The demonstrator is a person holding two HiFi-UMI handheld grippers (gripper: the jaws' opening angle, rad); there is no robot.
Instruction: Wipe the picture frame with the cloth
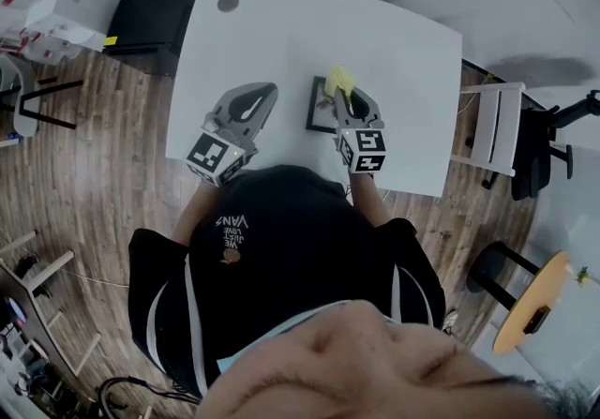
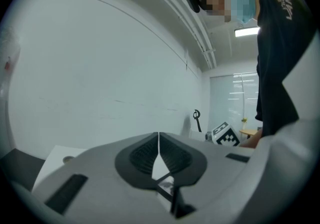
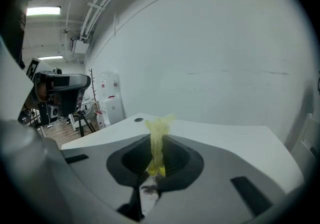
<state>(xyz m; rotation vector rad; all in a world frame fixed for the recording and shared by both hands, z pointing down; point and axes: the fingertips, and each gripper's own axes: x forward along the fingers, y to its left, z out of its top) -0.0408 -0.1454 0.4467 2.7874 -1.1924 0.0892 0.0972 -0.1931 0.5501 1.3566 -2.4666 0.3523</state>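
While the person stands over the white table, the head view shows both grippers held out above its near edge. The left gripper points towards 1 o'clock over bare tabletop, its marker cube at the 7 o'clock end. The right gripper points towards 11 o'clock, and a bunch of yellow cloth sticks out past its tips. The picture frame, dark-edged, lies flat on the table between the two grippers; its 3 o'clock side is covered by the right gripper, and the cloth sits over its 1 o'clock corner. I cannot tell from here whether cloth and frame touch. A round hole marks the table's far left part, and a white chair stands off the table at 3 o'clock.

Seen from the left gripper view, the jaws are pressed together, only a thin pale seam between them, with nothing gripped. Beyond them at 2 o'clock shows the right gripper's marker cube, and a black sleeve fills the right edge.

Seen from the right gripper view, the jaws are clamped on the cloth, which stands up in a narrow yellow strip from between them towards 12 o'clock. White tabletop stretches beyond, with the round hole at 11 o'clock.
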